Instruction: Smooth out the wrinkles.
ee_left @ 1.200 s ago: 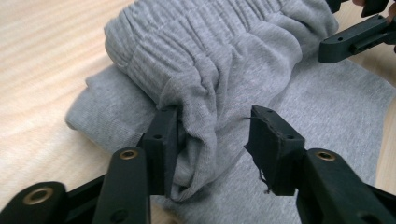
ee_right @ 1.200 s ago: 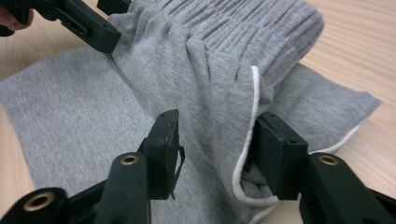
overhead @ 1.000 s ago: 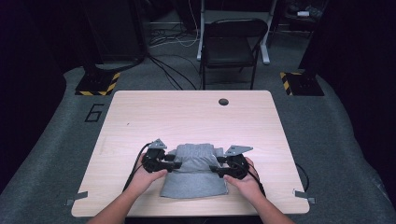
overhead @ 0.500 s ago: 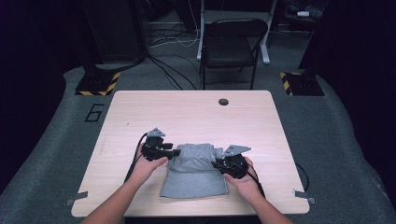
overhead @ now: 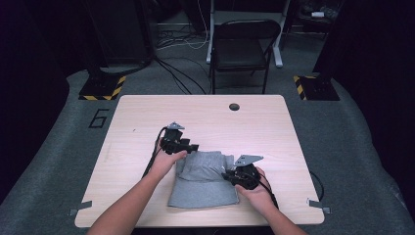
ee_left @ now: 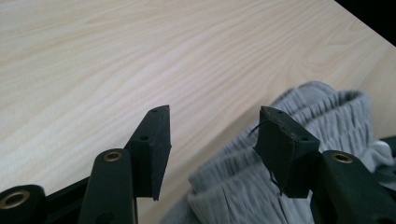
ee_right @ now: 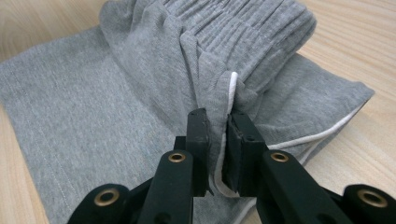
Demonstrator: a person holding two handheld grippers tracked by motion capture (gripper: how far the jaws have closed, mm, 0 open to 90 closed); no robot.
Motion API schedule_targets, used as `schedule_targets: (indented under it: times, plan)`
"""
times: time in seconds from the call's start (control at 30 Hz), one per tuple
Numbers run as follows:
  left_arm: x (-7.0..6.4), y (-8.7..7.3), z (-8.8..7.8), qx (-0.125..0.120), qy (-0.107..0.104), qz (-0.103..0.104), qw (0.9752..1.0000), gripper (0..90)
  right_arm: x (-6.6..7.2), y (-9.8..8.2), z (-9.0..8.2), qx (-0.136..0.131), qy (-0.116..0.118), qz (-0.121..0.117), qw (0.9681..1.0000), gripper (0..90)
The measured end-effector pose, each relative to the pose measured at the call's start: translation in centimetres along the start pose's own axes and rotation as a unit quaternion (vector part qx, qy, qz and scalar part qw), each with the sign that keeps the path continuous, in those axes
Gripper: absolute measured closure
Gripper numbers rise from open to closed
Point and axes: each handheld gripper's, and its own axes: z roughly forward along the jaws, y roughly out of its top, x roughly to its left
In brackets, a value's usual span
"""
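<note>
Since earlier, left gripper (overhead: 192, 147) lifted off empty, jaws apart, while right gripper (ee_right: 218, 122), just closed, pinches the grey shorts (overhead: 203, 178) mid-fold; next, regrip beside it.

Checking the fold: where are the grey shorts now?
In the high view the grey shorts lie at the table's near edge, between both hands, the right gripper pinching their edge.

Grey shorts (overhead: 203, 180) lie folded on the wooden table (overhead: 147, 117). The right gripper (overhead: 234, 175) sits at their right edge, while the left gripper (overhead: 188, 146) hovers just beyond their top-left corner.
</note>
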Motion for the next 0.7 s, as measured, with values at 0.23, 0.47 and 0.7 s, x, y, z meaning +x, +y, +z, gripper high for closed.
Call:
schedule_targets:
  times: [0.23,0.47,0.7]
  plan:
    - [0.7,0.1,1.5,0.036,0.003,-0.010,0.9993,43.7,-0.1,0.0,-0.1,-0.002,0.004,-0.007,1.0000,75.2]
    - [0.7,-0.1,0.5,0.040,-0.001,-0.004,0.9992,43.7,0.0,-0.1,0.0,-0.002,0.005,-0.006,1.0000,72.7]
    - [0.1,-0.4,-0.6,0.040,-0.010,0.002,0.9992,44.0,0.1,-0.2,0.0,0.003,0.005,-0.001,1.0000,71.7]
